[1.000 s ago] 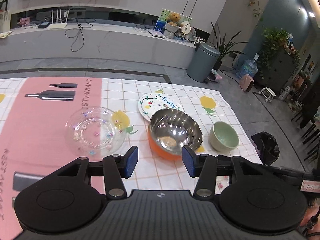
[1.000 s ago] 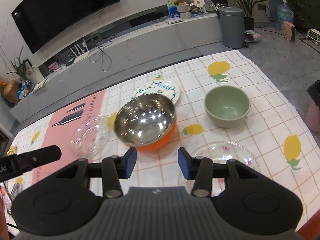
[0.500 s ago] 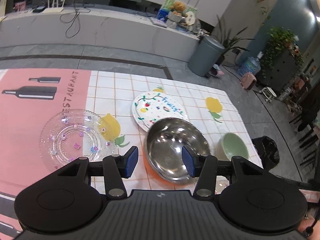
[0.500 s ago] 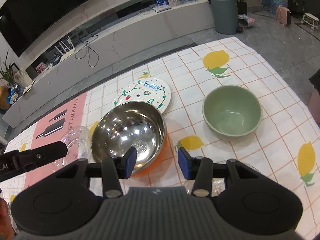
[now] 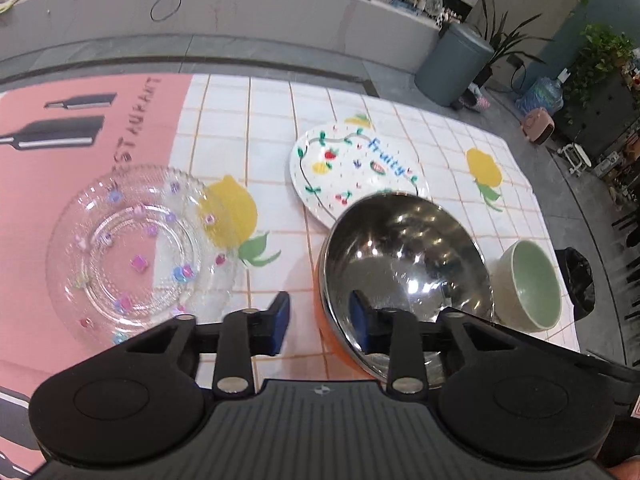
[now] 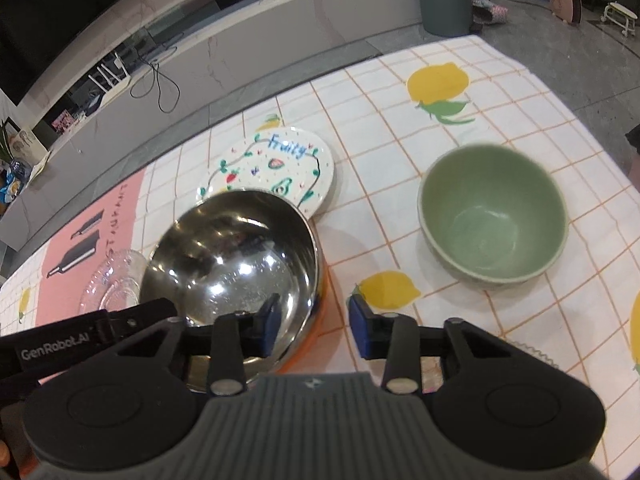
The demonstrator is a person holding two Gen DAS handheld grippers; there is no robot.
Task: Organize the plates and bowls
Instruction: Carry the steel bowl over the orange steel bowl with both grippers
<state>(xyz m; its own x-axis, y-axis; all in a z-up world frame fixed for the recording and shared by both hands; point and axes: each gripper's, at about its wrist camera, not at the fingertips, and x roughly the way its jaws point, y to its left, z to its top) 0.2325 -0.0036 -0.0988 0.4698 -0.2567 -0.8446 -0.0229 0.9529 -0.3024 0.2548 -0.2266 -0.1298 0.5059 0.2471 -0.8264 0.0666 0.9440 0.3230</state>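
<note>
Tools (image 5: 320,326) narrower, astride steel bowl (image 5: 404,248) rim

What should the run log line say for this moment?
left gripper: jaws just closing, steel bowl rim between | right gripper: same, rim between | grip: none yet

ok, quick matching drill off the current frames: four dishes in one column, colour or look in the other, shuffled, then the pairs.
Things:
1. large bowl
2. small bowl
3. "Fruity" plate
4. plate on the pink mat

Looks:
A. clear glass with small coloured dots
B. pale green inside
C. shiny steel inside, orange outside
D. white with painted fruit and blue lettering

Pairs: 1-C, 2-B, 3-D, 4-A
</note>
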